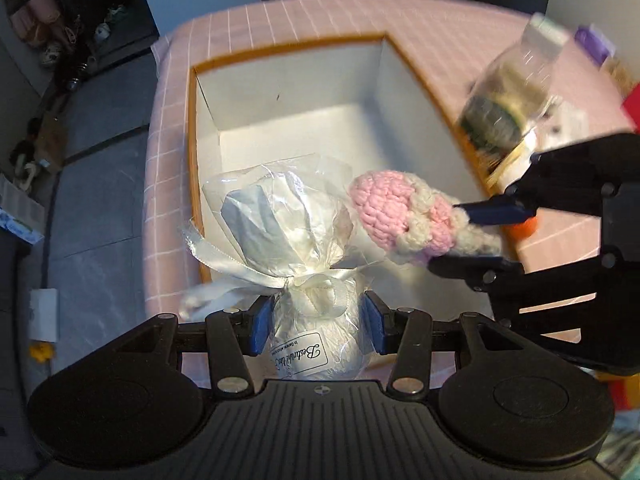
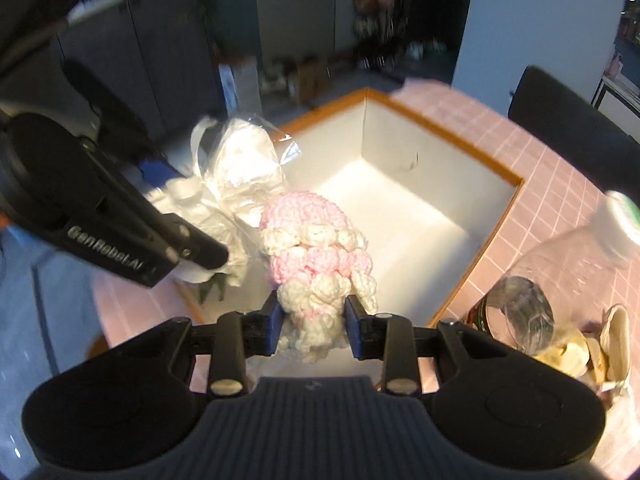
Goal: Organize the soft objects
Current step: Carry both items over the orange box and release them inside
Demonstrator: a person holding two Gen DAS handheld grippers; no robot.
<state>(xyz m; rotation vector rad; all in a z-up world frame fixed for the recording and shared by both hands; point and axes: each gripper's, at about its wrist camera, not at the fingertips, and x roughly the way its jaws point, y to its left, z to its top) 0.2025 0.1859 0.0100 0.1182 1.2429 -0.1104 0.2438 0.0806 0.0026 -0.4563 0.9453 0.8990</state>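
Observation:
A white soft ball wrapped in clear cellophane and tied with a white ribbon (image 1: 280, 224) is pinched at its lower part by my left gripper (image 1: 318, 320), shut on it. It hangs over the near left corner of a white box with an orange rim (image 1: 288, 46), which shows nothing inside. From the right, my right gripper (image 1: 452, 236) holds a pink and cream crochet piece (image 1: 384, 208) over the same box. In the right wrist view, the right gripper (image 2: 314, 320) is shut on the crochet piece (image 2: 316, 240), with the wrapped ball (image 2: 236, 168) and left gripper (image 2: 188, 216) beside it above the box (image 2: 440, 128).
The box sits on a table with a pink grid cloth (image 1: 320, 20). A clear plastic jar with a white lid (image 2: 560, 272) stands right of the box, with small items beside it. Black chairs (image 2: 560, 108) stand behind the table; grey floor lies to the left.

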